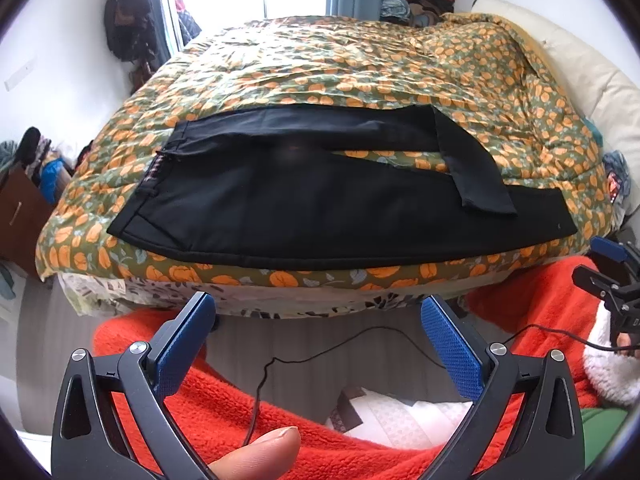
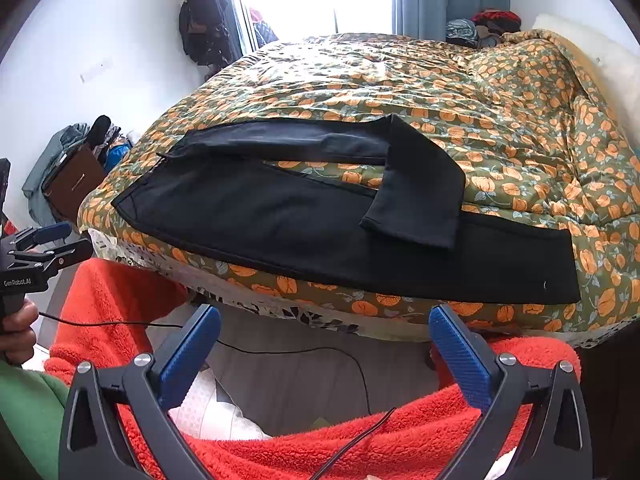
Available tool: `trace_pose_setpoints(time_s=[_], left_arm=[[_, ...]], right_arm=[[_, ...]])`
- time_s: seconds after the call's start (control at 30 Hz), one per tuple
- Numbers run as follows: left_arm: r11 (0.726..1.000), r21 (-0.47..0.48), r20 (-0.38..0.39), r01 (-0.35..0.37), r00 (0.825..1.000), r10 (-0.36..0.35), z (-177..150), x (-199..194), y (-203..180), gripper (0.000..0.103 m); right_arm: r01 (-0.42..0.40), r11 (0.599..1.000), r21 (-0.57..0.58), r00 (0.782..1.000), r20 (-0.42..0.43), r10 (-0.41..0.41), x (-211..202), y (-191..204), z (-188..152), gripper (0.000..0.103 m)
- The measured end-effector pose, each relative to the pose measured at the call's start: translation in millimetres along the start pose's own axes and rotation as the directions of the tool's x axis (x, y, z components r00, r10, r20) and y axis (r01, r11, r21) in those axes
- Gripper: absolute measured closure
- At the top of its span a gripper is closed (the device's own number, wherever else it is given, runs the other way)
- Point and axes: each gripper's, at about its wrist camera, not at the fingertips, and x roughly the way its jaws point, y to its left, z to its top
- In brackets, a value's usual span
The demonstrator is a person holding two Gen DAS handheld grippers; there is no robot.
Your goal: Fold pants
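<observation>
Black pants (image 1: 280, 204) lie flat along the near edge of the bed, waistband at the left, legs running right. The far leg's end (image 1: 476, 172) is folded back over the near leg. They also show in the right wrist view (image 2: 280, 220), with the folded leg end (image 2: 420, 196). My left gripper (image 1: 318, 312) is open and empty, held off the bed in front of the pants' middle. My right gripper (image 2: 324, 324) is open and empty, in front of the pants' right half. Each gripper shows at the edge of the other's view (image 1: 608, 268) (image 2: 44, 248).
The bed carries an orange-flowered green quilt (image 1: 360, 60) with a cream pillow (image 1: 580, 64) at the right. A red fleece blanket (image 2: 360, 440) and a black cable (image 2: 280, 350) lie on the floor below the grippers. Clothes and a brown box (image 2: 76, 184) stand at the left.
</observation>
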Motion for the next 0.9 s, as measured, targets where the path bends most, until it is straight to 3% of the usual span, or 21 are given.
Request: trace_pose_setpoints(time_s=[0.57, 0.77, 0.9], left_arm=[[1.0, -0.01, 0.012, -0.004, 1.0, 0.005, 1.3, -4.5, 2.0, 0.0], [1.0, -0.02, -0.021, 0.003, 1.0, -0.003, -0.1, 3.8, 2.2, 0.0], [1.0, 0.008, 0.016, -0.009, 1.0, 0.009, 2.4, -4.5, -2.4, 0.0]], right_arm=[[0.023, 1.0, 0.017, 1.0, -0.005, -0.023, 1.4, -3.4, -0.9, 0.0], [0.024, 1.0, 0.006, 1.0, -0.019, -0.024, 5.8, -1.7, -2.4, 0.0], [0.021, 1.0, 0.005, 1.0, 0.011, -0.021, 4.7, -1.4, 1.2, 0.0]])
